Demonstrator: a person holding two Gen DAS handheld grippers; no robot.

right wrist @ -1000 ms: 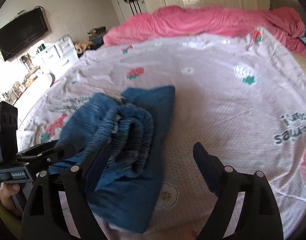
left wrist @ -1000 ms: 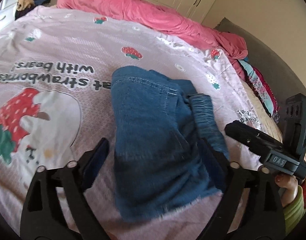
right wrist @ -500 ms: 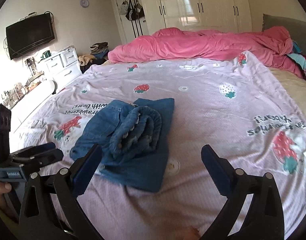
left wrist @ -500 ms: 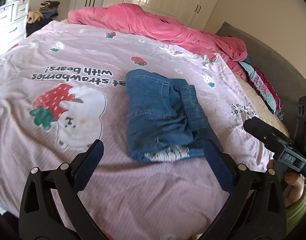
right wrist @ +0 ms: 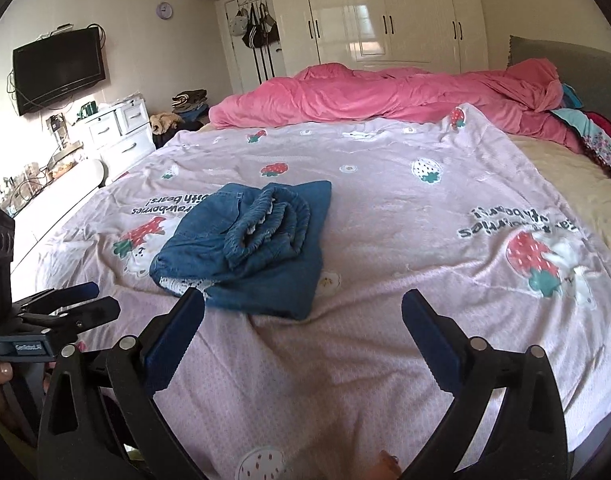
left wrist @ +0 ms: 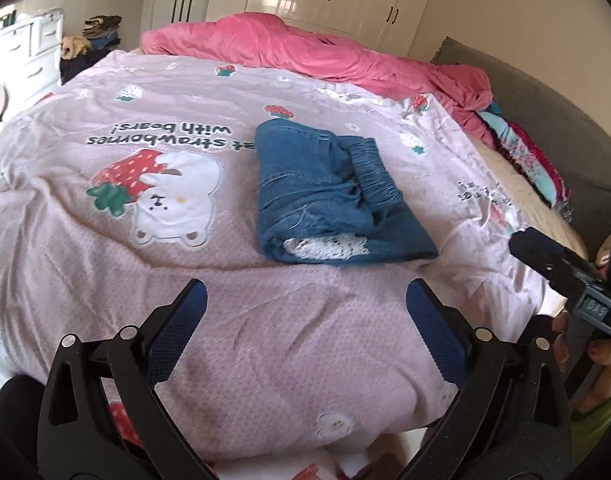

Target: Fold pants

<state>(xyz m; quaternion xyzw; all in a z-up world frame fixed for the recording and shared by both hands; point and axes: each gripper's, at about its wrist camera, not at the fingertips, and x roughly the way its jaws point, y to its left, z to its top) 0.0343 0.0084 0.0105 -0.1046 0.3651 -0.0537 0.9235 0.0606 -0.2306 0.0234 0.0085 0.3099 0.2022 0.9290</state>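
The blue denim pants (left wrist: 325,196) lie folded in a compact bundle on the pink strawberry blanket (left wrist: 265,320), the elastic waistband rolled on top and a frayed white hem at the near end. In the right wrist view the pants (right wrist: 249,240) sit left of centre. My left gripper (left wrist: 305,304) hangs open over bare blanket, well short of the bundle, with nothing between its fingers. My right gripper (right wrist: 303,312) is open too, empty, its left finger just short of the bundle's near edge. Each gripper appears at the edge of the other's view, held by a hand.
A crumpled pink duvet (right wrist: 385,92) lies across the far side of the bed. Patterned clothes (left wrist: 525,152) are piled by the grey headboard (left wrist: 553,120) on the right. White drawers (right wrist: 113,128), a wall television (right wrist: 59,68) and wardrobes (right wrist: 385,16) stand beyond the bed.
Both grippers have drawn back from the folded pants toward the near edge of the bed and risen slightly. The right jaws widened. The pants stay where they lay.
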